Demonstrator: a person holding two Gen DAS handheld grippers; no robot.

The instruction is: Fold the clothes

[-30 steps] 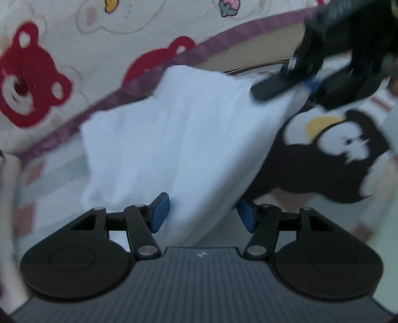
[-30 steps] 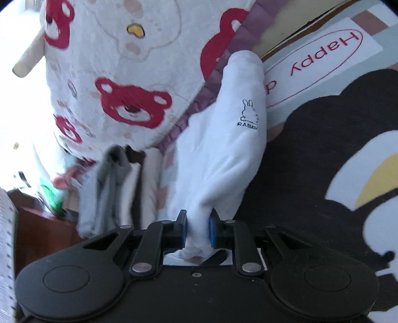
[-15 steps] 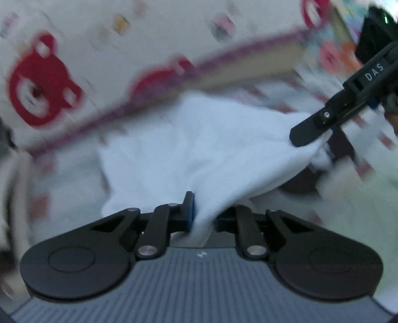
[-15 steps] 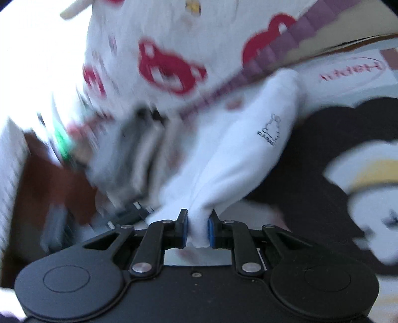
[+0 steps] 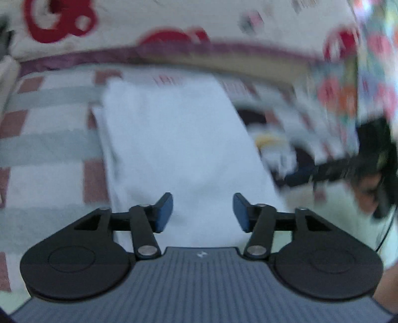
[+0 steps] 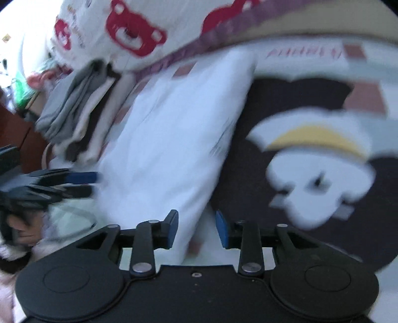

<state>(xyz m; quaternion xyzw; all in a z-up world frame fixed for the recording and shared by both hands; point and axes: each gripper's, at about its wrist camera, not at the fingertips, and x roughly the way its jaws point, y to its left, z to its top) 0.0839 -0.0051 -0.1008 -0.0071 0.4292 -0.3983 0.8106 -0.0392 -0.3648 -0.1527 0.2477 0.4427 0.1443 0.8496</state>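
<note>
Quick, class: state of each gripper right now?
Left gripper: open, holding nothing, over the white garment.
Right gripper: open, holding nothing; garment edge lies between its fingers.

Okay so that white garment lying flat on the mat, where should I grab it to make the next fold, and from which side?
Probably the near end of the white garment, one corner per gripper. It lies flat as a long strip running away from the open left gripper and open right gripper, so coming from this near side lets that edge be carried over to the far end, by the bear-print bedding.

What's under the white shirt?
The white shirt lies on a cartoon mat, covering some checks and part of the black shape. What's beneath its middle is hidden.
</note>
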